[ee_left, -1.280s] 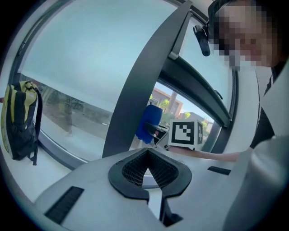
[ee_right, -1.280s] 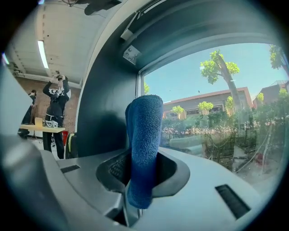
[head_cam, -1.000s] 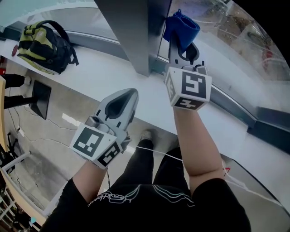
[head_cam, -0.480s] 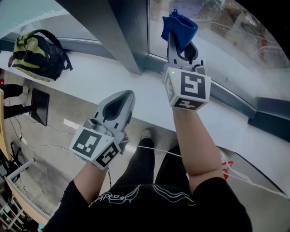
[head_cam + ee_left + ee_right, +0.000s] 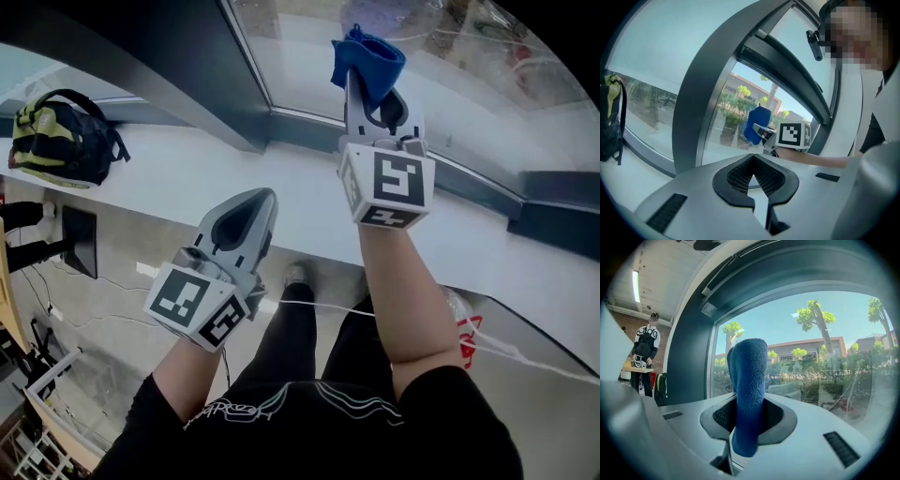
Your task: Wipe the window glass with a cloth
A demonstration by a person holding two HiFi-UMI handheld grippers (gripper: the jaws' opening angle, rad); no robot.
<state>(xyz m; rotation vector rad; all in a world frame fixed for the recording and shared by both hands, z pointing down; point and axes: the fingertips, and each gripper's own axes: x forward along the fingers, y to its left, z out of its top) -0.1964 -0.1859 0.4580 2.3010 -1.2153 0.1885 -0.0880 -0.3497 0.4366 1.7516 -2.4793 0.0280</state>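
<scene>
Two grippers in frame, both aimed at window glass (image 5: pixel 469 47). Right gripper (image 5: pixel 371 86): clamped on blue cloth (image 5: pixel 368 54), jaws pinching it mid-length. Cloth folded into an upright roll, sticking out well past the tips, short tail hanging behind the pads. Sits right in front of the pane, just right of dark window frame (image 5: pixel 202 70); cannot tell if it touches the glass. Left gripper (image 5: pixel 255 199): clenched, tips together, nothing between them. Hangs lower and left of right gripper, well apart from it, over near edge of white sill (image 5: pixel 291 192). Points up toward the frame rather than the pane. Black-and-yellow backpack (image 5: pixel 58 141) at left end of sill, against the glazing. Right forearm (image 5: pixel 398 281) bare, reaching across the sill. Black trousers (image 5: pixel 300 356) and shoe tip (image 5: pixel 298 275) below, thin white cable (image 5: pixel 328 314) crossing the legs. Dark flat panel (image 5: pixel 82 239) on floor below the backpack end of sill. Trees and a low building visible outside through the glass. Second person (image 5: pixel 645 357) standing at far left of right gripper view, indoors, beside the frame.
</scene>
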